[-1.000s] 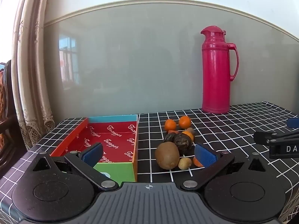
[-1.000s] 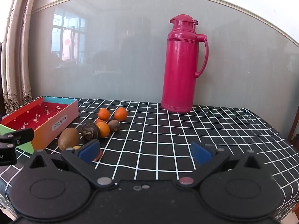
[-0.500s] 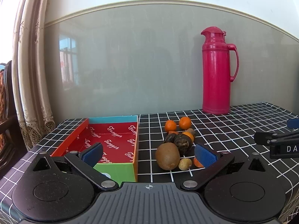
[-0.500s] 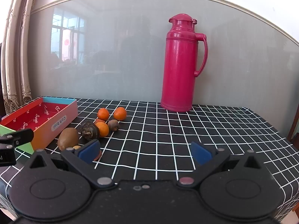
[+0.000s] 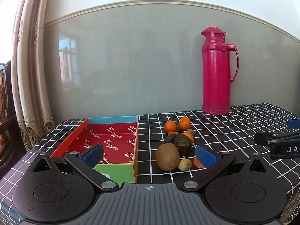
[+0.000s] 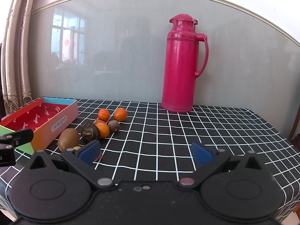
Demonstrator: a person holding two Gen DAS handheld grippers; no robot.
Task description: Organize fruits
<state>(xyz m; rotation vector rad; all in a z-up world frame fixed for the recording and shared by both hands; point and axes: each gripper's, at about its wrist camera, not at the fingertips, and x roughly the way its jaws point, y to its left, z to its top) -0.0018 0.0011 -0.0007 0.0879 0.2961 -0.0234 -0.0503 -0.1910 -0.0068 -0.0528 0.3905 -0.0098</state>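
A pile of fruit lies on the checked tablecloth: a brown kiwi (image 5: 167,156) (image 6: 67,139), a dark wrinkled fruit (image 5: 181,142) (image 6: 89,131), two small oranges (image 5: 170,126) (image 6: 103,114) behind, and a small yellow fruit (image 5: 184,164). An open red-lined box (image 5: 110,140) (image 6: 37,117) stands left of the pile. My left gripper (image 5: 150,154) is open, low over the box's near end and the kiwi. My right gripper (image 6: 145,152) is open and empty, right of the pile.
A tall pink thermos (image 5: 217,71) (image 6: 181,63) stands at the back by the grey wall. A curtain (image 5: 28,75) hangs at the left past the table's edge. Bare tablecloth (image 6: 206,127) stretches to the right of the fruit.
Both grippers have drifted only slightly; the scene looks almost the same. Nothing was grasped or moved.
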